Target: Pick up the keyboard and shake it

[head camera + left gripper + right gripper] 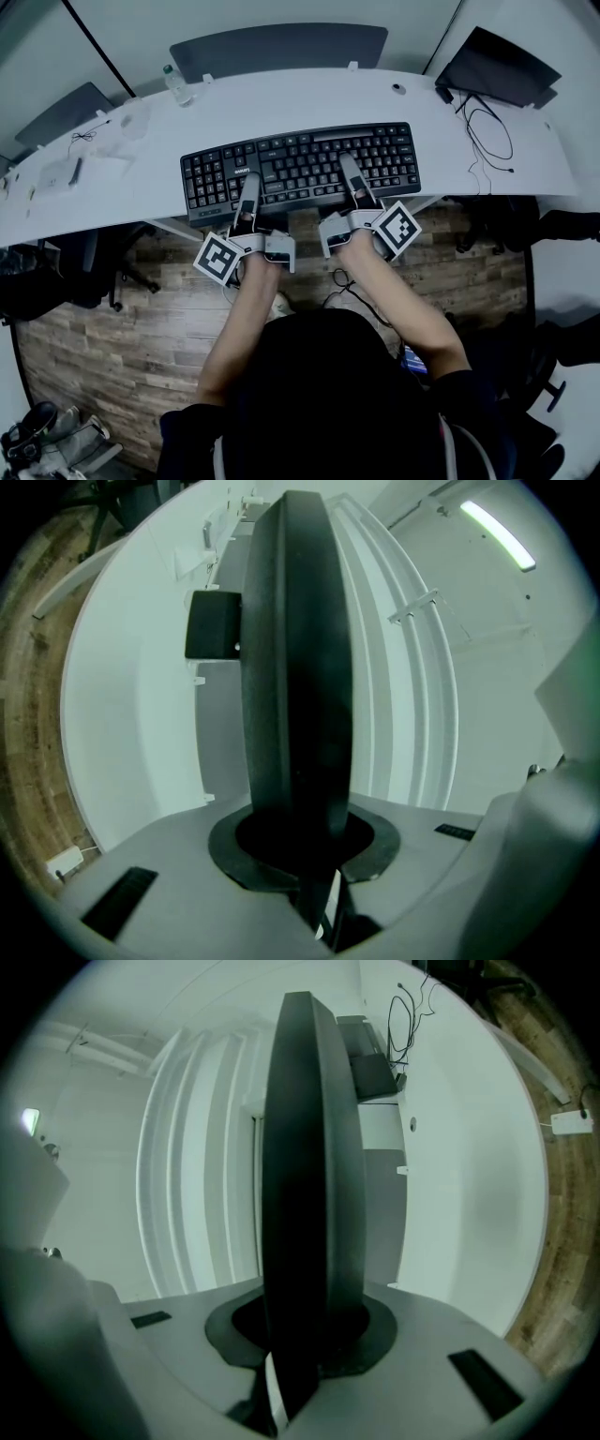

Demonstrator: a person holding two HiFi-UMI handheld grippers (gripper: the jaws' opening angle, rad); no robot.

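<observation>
The black keyboard (pixel 300 169) is held by its near long edge over the front of the white desk (pixel 487 164), and its front hangs past the desk's edge. My left gripper (pixel 248 195) is shut on it left of the middle. My right gripper (pixel 353 183) is shut on it right of the middle. In the left gripper view the keyboard (pixel 300 667) shows edge-on as a dark slab clamped in the left gripper (pixel 305 841), with the desk (pixel 122 714) apart from it on one side. The right gripper view shows the same slab (pixel 309 1194) clamped in the right gripper (pixel 305 1335).
A water bottle (pixel 176 86) stands at the desk's far left, with papers (pixel 103 150) nearby. A dark laptop (pixel 497 64) and looped cables (pixel 487 131) lie at the far right. A chair back (pixel 277 49) rises behind the desk. The floor below (pixel 122 328) is wooden.
</observation>
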